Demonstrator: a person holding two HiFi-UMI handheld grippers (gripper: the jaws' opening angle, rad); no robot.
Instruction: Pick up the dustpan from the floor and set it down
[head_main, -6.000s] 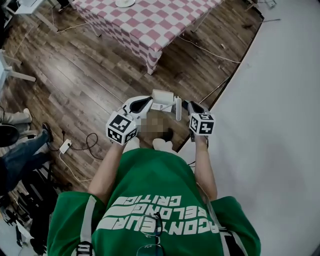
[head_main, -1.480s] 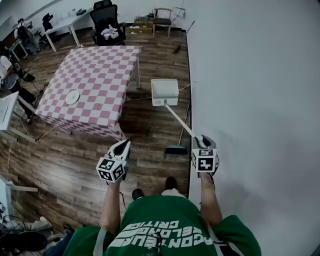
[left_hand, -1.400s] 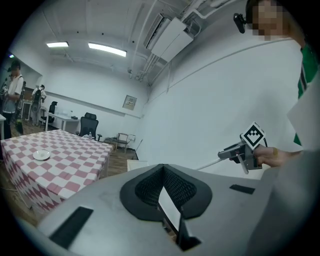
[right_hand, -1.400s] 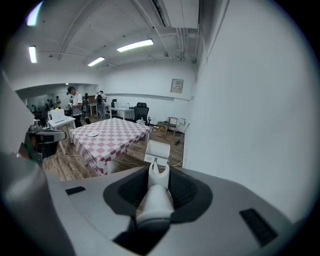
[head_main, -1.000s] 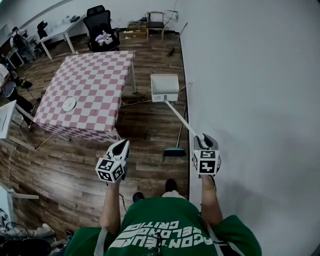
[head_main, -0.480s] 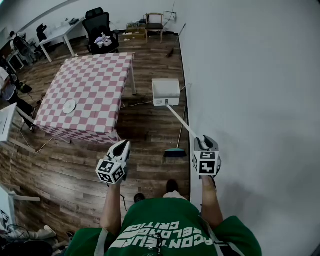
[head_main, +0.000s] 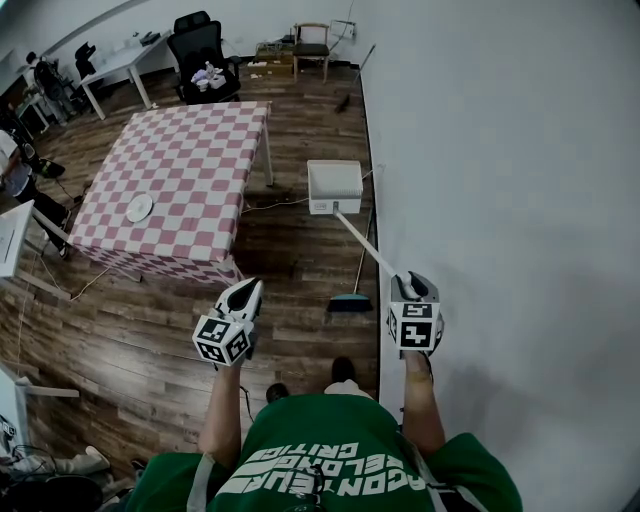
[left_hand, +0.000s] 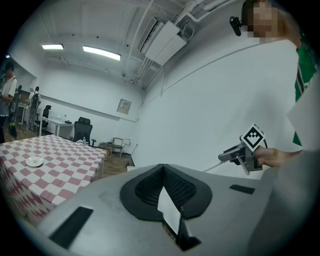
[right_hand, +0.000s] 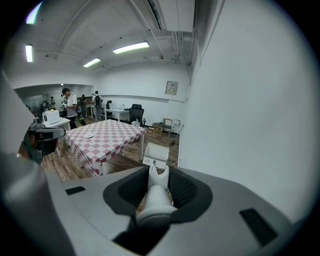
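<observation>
Wears green short-sleeved shirt (head_main: 330, 455) with white lettering, pale shoulder stripes. Bears grey left gripper (head_main: 249, 288), right gripper (head_main: 409, 284), black-and-white marker cubes.

An open office-type workroom is indicated: white desks (head_main: 120, 62) and a black swivel chair (head_main: 205, 48) are seen on laminate flooring (head_main: 140, 330), under strip lights (right_hand: 130, 48) and exposed ceiling ducting (left_hand: 162, 37).

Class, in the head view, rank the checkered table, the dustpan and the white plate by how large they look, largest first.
1. checkered table
2. dustpan
3. white plate, clearly the smallest
</observation>
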